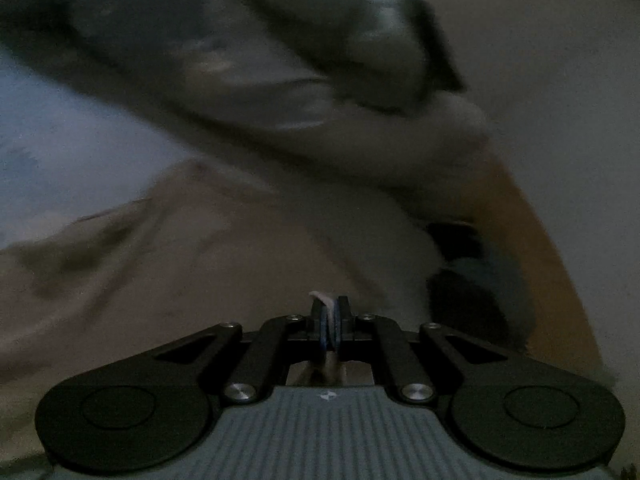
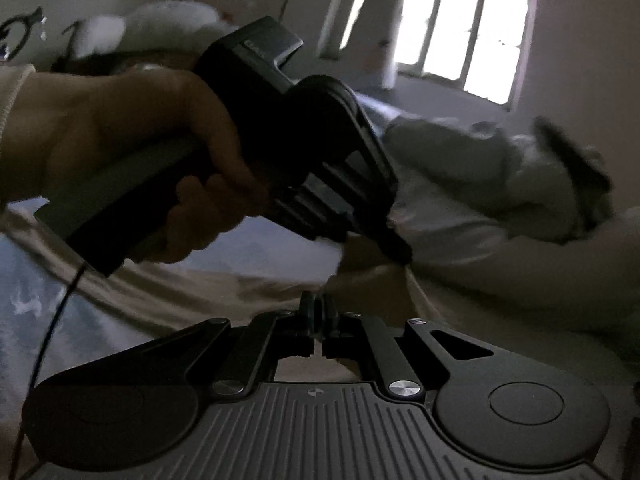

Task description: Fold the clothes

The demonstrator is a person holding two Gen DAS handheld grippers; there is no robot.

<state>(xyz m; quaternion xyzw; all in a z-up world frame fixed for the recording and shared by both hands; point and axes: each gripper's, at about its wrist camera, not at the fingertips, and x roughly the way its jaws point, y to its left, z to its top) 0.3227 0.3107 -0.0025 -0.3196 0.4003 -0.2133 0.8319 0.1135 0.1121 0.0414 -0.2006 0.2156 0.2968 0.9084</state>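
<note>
Both views dim and motion-blurred. Left tongs, low centre of the left wrist view, are clenched on a thin edge of the beige fabric garment, a pale scrap poking out above the pads. The garment fills the lower left and drapes over a light blue patterned bedsheet. Grey crumpled cloth pile at upper centre is smeared, type unclear. Right tongs are clenched; whether they pinch the garment's edge is hard to tell. A hand at left holds the other black gripper. Bright barred window at upper right.
</note>
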